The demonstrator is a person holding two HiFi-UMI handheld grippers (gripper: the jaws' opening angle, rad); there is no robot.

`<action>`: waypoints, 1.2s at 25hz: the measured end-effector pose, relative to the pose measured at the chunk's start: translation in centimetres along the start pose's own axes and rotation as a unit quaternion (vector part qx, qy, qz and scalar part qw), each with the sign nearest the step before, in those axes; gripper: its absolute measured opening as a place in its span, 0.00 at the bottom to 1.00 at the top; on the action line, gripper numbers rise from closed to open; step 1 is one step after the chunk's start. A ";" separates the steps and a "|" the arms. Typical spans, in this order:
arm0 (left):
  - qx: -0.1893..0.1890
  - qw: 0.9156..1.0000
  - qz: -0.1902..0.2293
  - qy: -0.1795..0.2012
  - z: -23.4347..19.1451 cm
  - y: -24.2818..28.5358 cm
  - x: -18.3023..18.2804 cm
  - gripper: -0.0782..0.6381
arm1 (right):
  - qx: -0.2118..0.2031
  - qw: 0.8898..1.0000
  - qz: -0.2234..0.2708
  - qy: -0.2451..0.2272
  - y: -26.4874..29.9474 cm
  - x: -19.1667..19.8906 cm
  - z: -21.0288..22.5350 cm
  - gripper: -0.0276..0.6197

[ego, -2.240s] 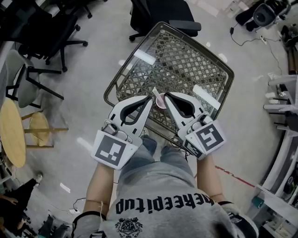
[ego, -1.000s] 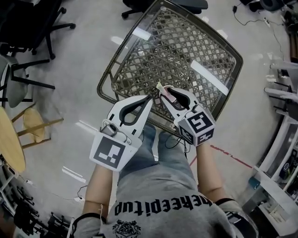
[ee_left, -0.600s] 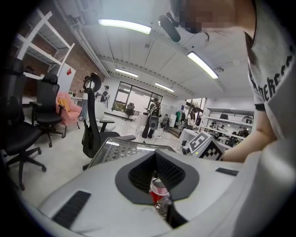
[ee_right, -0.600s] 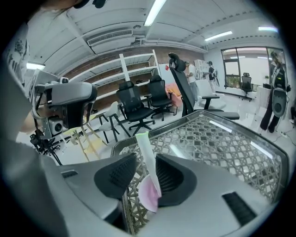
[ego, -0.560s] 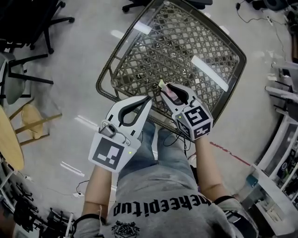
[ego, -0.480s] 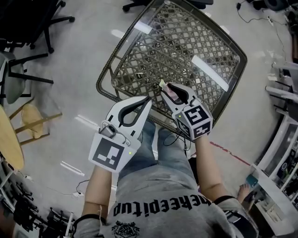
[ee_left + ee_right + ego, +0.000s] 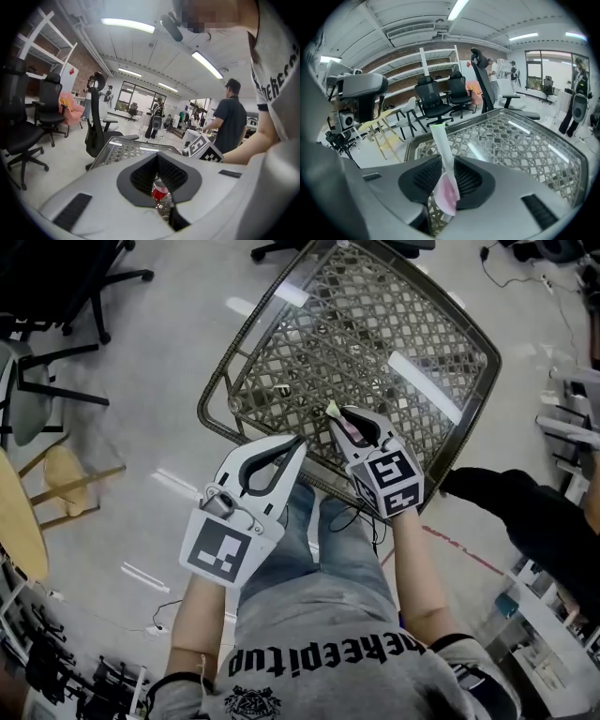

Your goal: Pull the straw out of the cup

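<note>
Pink and soft, the cup point(image 7: 446, 196) is pinched between the fingers of your right gripper point(image 7: 340, 420), near the centre of the frame at the near edge of the desk point(image 7: 375, 324). I judge you hold it there so the other tool has something steady to pull against. Its white straw point(image 7: 439, 140), green at the tip, stands up out of it, so the pull is not yet made.

Your left gripper point(image 7: 295, 441) hangs just beside the cup, to its lower left, fingers pressed together at the tips. They would have to spread before taking the straw. Through their opening a small red-and-white thing point(image 7: 159, 190) shows, and I cannot tell whether it touches them.

Glass over brown wicker makes the desk, and it mirrors the ceiling lights. Grey floor point(image 7: 159, 381) surrounds it, with black office chairs point(image 7: 56, 277) at upper left, a wooden stool point(image 7: 70, 479) at the left edge and someone's dark sleeve point(image 7: 534, 517) at the right.
</note>
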State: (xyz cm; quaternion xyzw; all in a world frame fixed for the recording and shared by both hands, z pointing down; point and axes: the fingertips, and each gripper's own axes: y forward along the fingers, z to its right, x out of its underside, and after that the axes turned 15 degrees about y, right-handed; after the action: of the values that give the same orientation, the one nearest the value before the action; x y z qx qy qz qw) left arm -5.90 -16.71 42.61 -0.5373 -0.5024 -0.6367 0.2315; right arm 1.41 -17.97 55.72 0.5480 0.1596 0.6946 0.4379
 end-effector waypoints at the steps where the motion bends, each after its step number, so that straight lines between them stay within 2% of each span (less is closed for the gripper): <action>1: -0.001 1.000 0.001 0.000 0.0 0.0 0.0 0.14 | 0.003 1.000 0.000 -0.002 0.0 0.1 0.1 0.21; 8: -0.004 1.000 0.000 0.001 -0.2 -0.1 0.4 0.15 | 0.008 1.000 0.007 -0.014 0.0 -0.2 0.0 0.16; 30: -0.005 0.999 0.027 0.021 2.9 -0.2 -2.4 0.15 | -0.020 0.996 0.083 -0.027 -6.1 -4.4 -3.1 0.15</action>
State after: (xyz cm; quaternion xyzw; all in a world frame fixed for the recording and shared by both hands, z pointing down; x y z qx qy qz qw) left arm -3.96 -14.62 40.06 -0.5382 -0.4793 -0.6440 0.2566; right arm 1.30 -17.20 47.59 0.5689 0.0874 0.7166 0.3940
